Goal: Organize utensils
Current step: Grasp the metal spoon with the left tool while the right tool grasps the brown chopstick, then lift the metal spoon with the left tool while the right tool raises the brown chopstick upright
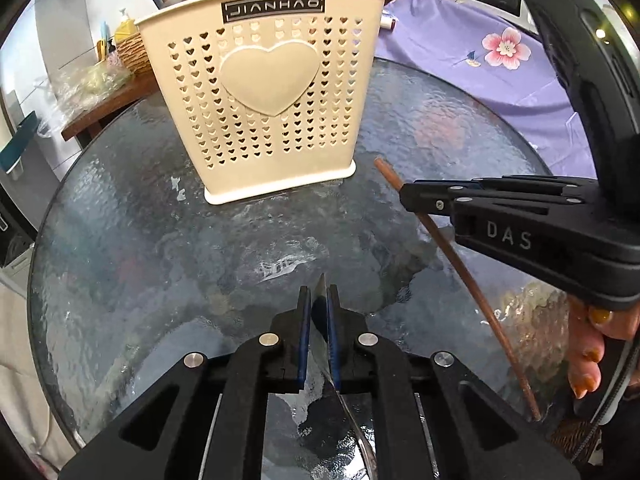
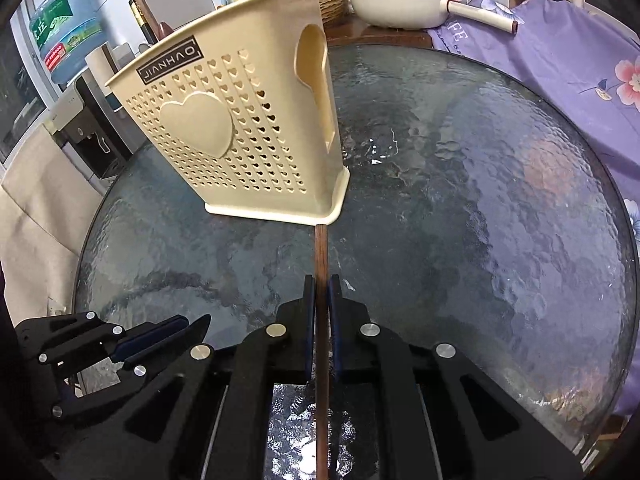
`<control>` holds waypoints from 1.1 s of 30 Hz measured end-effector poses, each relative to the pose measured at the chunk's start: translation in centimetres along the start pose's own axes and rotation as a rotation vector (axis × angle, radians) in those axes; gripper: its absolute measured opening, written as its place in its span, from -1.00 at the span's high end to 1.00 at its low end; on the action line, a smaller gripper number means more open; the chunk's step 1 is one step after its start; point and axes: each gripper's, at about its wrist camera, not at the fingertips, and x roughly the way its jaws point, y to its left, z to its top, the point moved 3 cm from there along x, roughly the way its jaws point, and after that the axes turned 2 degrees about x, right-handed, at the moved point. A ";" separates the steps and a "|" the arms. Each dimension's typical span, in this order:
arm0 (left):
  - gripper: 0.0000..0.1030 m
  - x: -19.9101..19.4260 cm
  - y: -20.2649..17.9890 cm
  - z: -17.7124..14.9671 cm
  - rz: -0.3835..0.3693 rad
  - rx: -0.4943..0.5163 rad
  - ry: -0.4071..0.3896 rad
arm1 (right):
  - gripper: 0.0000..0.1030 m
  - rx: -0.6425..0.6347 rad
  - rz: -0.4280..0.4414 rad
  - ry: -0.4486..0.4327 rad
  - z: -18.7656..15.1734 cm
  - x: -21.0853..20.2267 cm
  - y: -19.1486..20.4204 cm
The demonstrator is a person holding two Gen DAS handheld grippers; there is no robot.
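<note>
A cream plastic utensil holder (image 1: 260, 96) with heart-shaped holes stands upright on the round glass table (image 1: 140, 260); it also shows in the right wrist view (image 2: 240, 132). My left gripper (image 1: 319, 296) is shut on a metal utensil (image 1: 320, 300), whose thin tip pokes out between the pads and whose handle runs back under the gripper. My right gripper (image 2: 321, 284) is shut on a brown wooden chopstick (image 2: 321, 252) that points at the holder's base. In the left wrist view the right gripper (image 1: 408, 196) holds the chopstick (image 1: 460, 264) to the right of the holder.
A purple floral cloth (image 2: 560, 60) covers the surface behind the table. A white pan (image 2: 400, 4) and a wicker basket (image 2: 332, 0) sit on a wooden bench behind the holder. A water jug (image 2: 64, 28) stands at the far left.
</note>
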 end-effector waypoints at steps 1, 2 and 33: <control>0.84 0.2 0.0 -0.1 0.002 0.000 0.011 | 0.85 -0.002 0.000 0.000 -0.1 -0.1 -0.1; 0.84 0.5 0.0 -0.2 0.000 0.000 0.025 | 0.85 -0.004 0.001 -0.001 -0.1 -0.1 -0.2; 0.91 -3.7 2.1 1.3 -0.075 -0.092 -0.139 | 0.85 -0.033 0.106 -0.172 0.3 -6.1 0.4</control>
